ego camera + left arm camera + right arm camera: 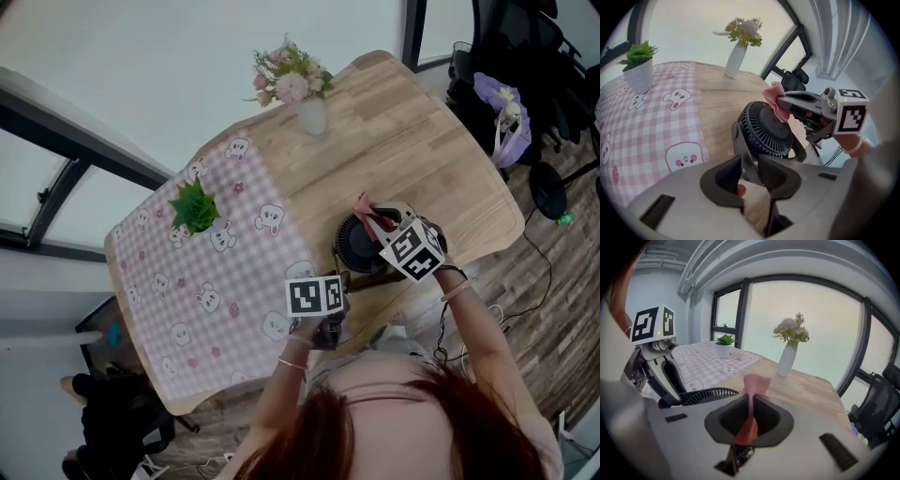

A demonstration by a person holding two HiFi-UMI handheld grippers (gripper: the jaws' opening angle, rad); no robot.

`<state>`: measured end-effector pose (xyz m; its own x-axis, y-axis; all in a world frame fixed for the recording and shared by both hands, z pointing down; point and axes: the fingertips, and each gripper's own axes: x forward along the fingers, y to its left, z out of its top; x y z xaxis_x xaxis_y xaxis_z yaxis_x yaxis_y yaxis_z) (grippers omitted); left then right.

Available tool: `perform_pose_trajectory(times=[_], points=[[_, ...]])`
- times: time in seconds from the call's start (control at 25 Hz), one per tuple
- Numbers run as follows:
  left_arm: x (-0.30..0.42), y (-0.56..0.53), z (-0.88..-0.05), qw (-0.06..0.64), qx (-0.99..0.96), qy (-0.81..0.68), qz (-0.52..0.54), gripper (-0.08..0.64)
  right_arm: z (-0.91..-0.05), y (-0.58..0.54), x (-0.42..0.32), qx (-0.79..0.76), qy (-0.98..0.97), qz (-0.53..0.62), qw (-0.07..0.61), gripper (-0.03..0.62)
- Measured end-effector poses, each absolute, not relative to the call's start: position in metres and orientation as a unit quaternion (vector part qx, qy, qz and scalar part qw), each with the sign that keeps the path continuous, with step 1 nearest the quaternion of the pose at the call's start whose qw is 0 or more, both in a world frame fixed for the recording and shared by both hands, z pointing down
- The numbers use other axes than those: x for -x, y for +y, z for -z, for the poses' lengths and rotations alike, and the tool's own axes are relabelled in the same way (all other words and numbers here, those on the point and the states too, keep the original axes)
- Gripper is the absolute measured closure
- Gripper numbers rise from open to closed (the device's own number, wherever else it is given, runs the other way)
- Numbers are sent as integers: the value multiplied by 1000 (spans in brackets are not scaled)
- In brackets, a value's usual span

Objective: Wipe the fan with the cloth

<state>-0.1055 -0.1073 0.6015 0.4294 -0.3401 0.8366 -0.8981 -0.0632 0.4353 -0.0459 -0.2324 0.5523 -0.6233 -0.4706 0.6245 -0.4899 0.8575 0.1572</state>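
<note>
Here left gripper (pixel 749 169) grips fan (pixel 768 127), right gripper (pixel 750 404) pinches cloth (pixel 756 383).

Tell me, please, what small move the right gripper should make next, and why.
Probably sweep the right gripper across the grille: its jaws pinch the pink cloth at the top of the fan, while the left gripper clamps its stand, steadying it.

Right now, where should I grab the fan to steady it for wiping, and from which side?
Probably its thin yoke arm, from the near side, as the left tongs do: that flat strip fits between the jaws, while the round grille is too wide and needs the cloth.
</note>
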Motion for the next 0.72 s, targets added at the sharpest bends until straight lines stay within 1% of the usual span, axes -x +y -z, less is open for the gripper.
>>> perform_pose_trajectory(times=[0.32, 0.44, 0.6, 0.72], points=[[104, -108, -610, 518, -654, -471, -286, 460, -566, -240, 53, -244, -896, -16, 370, 566], [105, -109, -611, 535, -643, -480, -265, 468, -572, -241, 53, -236, -894, -18, 380, 566], [109, -110, -613, 570, -617, -497, -217, 476, -574, -242, 53, -237, -896, -27, 375, 566], [110, -110, -615, 579, -605, -507, -204, 480, -575, -242, 53, -238, -897, -33, 372, 566]])
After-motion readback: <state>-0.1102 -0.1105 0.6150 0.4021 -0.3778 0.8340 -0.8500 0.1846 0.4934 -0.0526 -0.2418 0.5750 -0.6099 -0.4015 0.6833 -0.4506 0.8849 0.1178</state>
